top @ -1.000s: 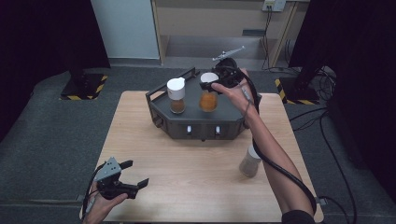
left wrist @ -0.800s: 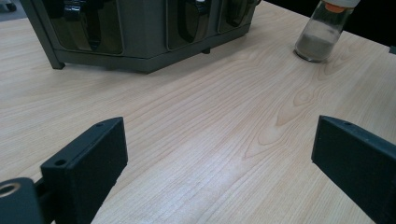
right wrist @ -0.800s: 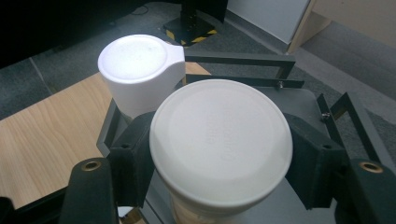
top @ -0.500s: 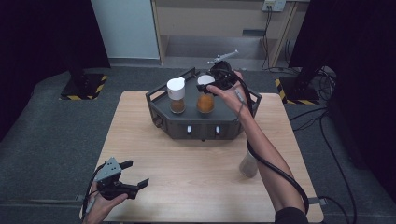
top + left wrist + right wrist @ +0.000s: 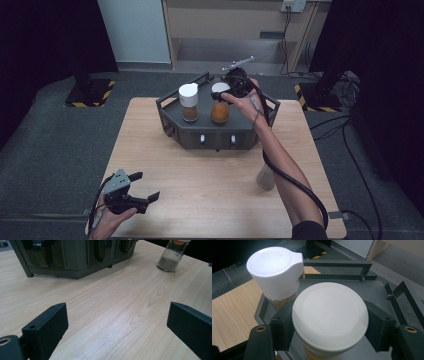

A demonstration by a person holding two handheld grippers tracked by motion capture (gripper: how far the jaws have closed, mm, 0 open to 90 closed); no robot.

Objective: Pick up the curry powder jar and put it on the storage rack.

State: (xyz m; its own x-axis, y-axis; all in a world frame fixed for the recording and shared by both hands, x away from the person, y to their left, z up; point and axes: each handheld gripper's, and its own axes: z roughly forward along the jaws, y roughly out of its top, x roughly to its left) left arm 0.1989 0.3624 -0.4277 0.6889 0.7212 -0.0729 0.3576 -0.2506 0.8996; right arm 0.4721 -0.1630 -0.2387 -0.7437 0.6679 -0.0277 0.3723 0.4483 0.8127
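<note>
- R gripper [image 5: 223,96] was clamped on the white-lidded jar [image 5: 220,105], jaws pressed on both sides of the lid [image 5: 329,315], as seen in the right gripper view.
- Jar held orange-brown powder and stood over the dark rack [image 5: 260,135], at 12 o'clock on the table [image 5: 210,190] in the high view. Couldn't tell whether its base sat on the rack or hung just above.
- Change vs 1 s ago: the jar and R hand had shifted toward 9 o'clock, closer to the 2nd jar [image 5: 189,102]. A half-sec ago they were already nearly at the present spot, so the move had mostly finished.
- Grip itself unchanged over that sec: jaws stayed as tight on the lid as before.
- Meaning, IMO: the jar was being set into its slot beside the 2nd jar, at approx 3 o'clock from it; placement looked nearly done, release prob. next.
- In the right gripper view the 2nd jar's lid [image 5: 274,267] sat just beside the held lid at 10 o'clock; little clearance, so a bump was the risk.
- L gripper [image 5: 145,187] hovered at 7 o'clock of the table, jaws wide apart w/ nothing between them; same place as in both earlier pics.
- 3rd jar [image 5: 265,176], pale contents, stood on the table near 4 o'clock, partly behind the R forearm; also seen in the left gripper view [image 5: 172,257]. Not moved.
</note>
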